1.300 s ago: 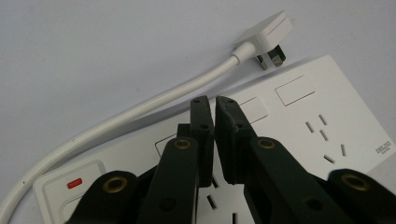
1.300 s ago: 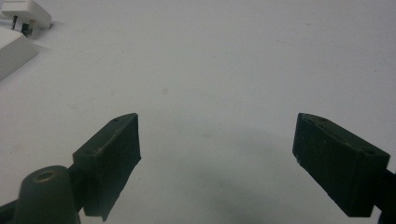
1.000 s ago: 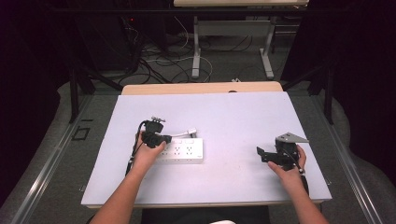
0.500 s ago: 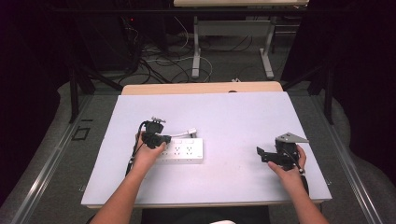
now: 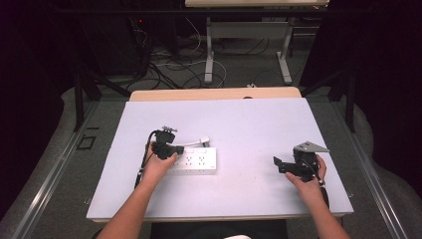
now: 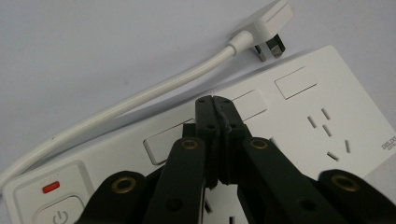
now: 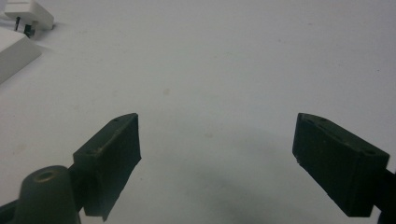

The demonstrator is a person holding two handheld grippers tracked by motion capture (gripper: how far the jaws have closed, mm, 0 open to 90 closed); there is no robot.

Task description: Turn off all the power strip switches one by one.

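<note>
1. While the person holds both tools low over the table (image 5: pixel 249 124), the left gripper (image 6: pixel 214 100) has its jaws pressed together. They have just closed the last bit, with nothing between them.
2. Directly under those closed tips lies the strip (image 6: pixel 327 93), flat on the table. The tips stand over its row of switches (image 6: pixel 295 81), between two of them. Whether they touch the plastic cannot be told.
3. In the high view the left gripper (image 5: pixel 171 148) sits over the strip's (image 5: pixel 199 160) left end. The strip's long axis runs from there across the table toward the right gripper (image 5: pixel 278 163).
4. The left hand is far the nearer. The right gripper (image 7: pixel 217 149) hovers well apart from the strip over bare table, jaws spread wide and empty.
5. Judged from this, any press on a switch falls to the left gripper, straight down with little sideways travel.
6. Beyond the strip, the cord (image 6: pixel 140 98) curves away from the left gripper to the plug (image 6: pixel 271 18). The plug lies loose just beside the strip's far edge, pins showing.
7. Count: two grippers, one strip, one cord, one plug, three switches in the left gripper view, plus one power button with a red lamp at the near end.
</note>
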